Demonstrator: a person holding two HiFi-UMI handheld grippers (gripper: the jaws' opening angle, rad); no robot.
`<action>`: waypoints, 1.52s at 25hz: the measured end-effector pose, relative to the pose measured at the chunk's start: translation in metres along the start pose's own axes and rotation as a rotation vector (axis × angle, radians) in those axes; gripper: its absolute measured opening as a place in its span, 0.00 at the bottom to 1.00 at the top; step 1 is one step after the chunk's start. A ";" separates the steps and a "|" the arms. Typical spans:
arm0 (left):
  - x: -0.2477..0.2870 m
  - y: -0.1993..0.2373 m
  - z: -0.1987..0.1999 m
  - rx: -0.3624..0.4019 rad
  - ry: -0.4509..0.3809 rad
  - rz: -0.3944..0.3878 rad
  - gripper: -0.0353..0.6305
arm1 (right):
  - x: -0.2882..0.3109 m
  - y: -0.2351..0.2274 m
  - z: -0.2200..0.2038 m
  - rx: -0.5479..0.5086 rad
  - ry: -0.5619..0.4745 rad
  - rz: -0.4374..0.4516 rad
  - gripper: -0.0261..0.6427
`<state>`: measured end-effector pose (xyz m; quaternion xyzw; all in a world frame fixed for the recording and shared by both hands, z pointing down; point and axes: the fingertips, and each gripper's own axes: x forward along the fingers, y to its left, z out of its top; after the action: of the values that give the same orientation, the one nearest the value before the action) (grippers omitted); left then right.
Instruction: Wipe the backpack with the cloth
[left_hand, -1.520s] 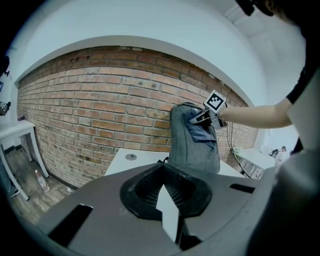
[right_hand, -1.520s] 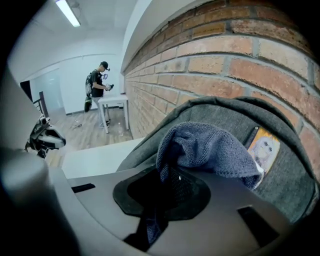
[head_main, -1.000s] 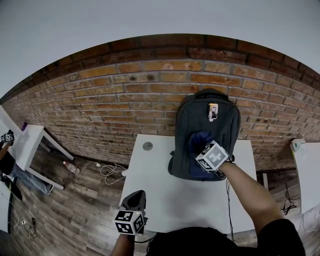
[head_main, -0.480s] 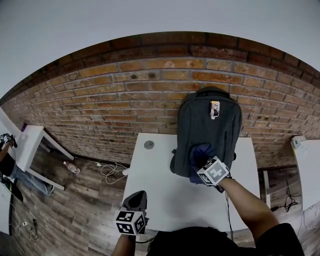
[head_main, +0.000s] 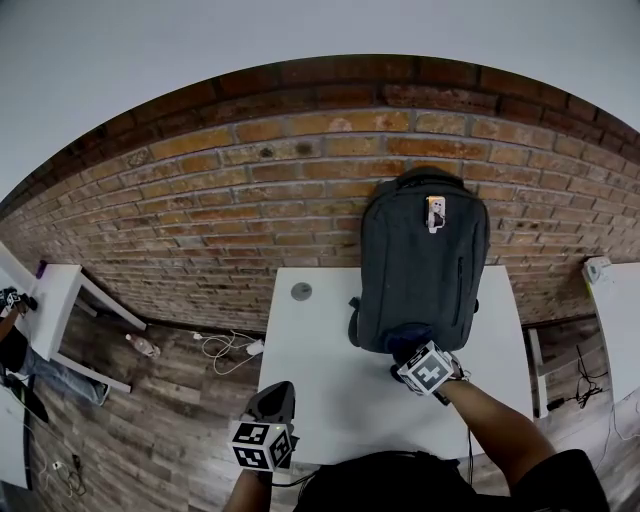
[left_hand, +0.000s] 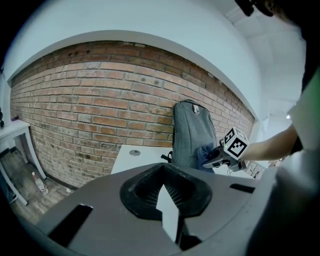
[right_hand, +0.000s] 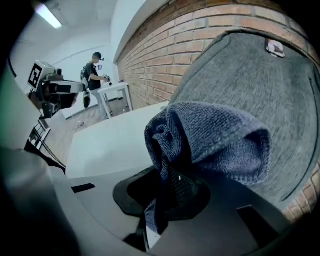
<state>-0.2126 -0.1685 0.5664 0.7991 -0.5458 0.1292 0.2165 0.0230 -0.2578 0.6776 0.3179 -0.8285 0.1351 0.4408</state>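
At the near left corner of the white table (head_main: 320, 385), the left gripper (head_main: 272, 402) hangs with jaws together, holding nothing. To its right, the right gripper (head_main: 408, 358) clamps the blue cloth (head_main: 410, 340) against the lower front of the grey backpack (head_main: 425, 260), which stands upright by the far brick wall (head_main: 200, 200).

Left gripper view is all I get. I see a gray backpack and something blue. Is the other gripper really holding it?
Observer: Yes. The right gripper view shows the right gripper shut on the blue cloth, bunched ahead of its jaws.
Operator: Where is the cloth?
Observer: From the head view, at the backpack's bottom edge, just above the white table.
Operator: And my gripper?
Observer: The left gripper hangs by the table's near left corner, away from the backpack.
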 end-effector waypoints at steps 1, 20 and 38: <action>0.001 0.004 -0.001 0.006 0.001 -0.003 0.05 | 0.005 0.001 -0.003 0.007 0.003 -0.008 0.10; 0.013 0.034 -0.002 -0.010 -0.004 -0.010 0.05 | 0.016 0.021 0.044 0.007 -0.072 0.024 0.10; 0.011 0.038 -0.008 -0.038 -0.001 0.021 0.05 | -0.083 -0.137 0.218 0.078 -0.351 -0.196 0.10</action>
<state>-0.2434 -0.1855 0.5862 0.7890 -0.5568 0.1206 0.2302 0.0048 -0.4377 0.4765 0.4324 -0.8519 0.0662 0.2880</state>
